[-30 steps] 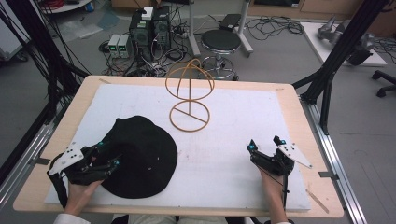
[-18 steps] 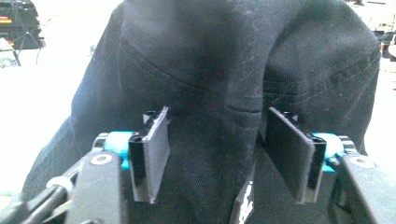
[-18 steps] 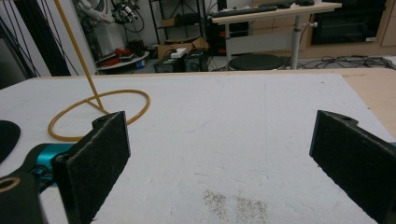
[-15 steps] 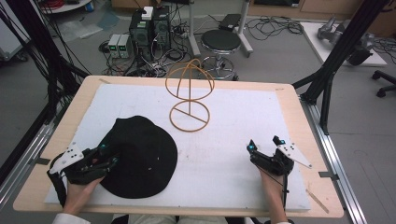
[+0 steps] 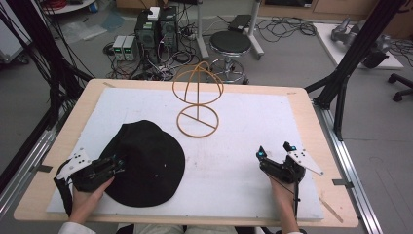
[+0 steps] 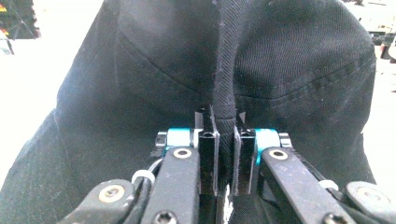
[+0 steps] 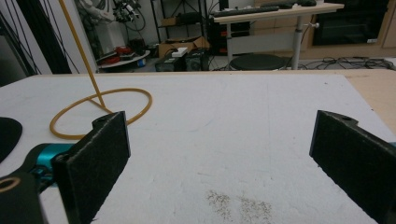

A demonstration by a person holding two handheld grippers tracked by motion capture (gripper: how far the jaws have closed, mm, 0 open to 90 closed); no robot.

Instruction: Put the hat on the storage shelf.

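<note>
- The black bucket hat (image 5: 146, 168) lies flat at the lower left of the high view, on the white mat (image 5: 234, 141) that covers the surface, with its crown up and its brim spread, so the edge is easy to pinch.
- The left tool (image 5: 108, 165) comes in from the hat's left edge; its jaws have just been closing, and in the left gripper view they now clamp a raised fold of the brim (image 6: 225, 100) between them. Gathering the cloth into a ridge likely gives the flat pads something to bite on.
- The wire hat stand (image 5: 197, 100) sits upright at the upper middle of the high view, well apart from the hat; its domed top looks made to carry the crown, so I judge it to be the goal.
- The right tool (image 5: 273, 155) rests at the lower right, jaws wide and holding nothing, well apart from the hat, seemingly waiting to help.
</note>
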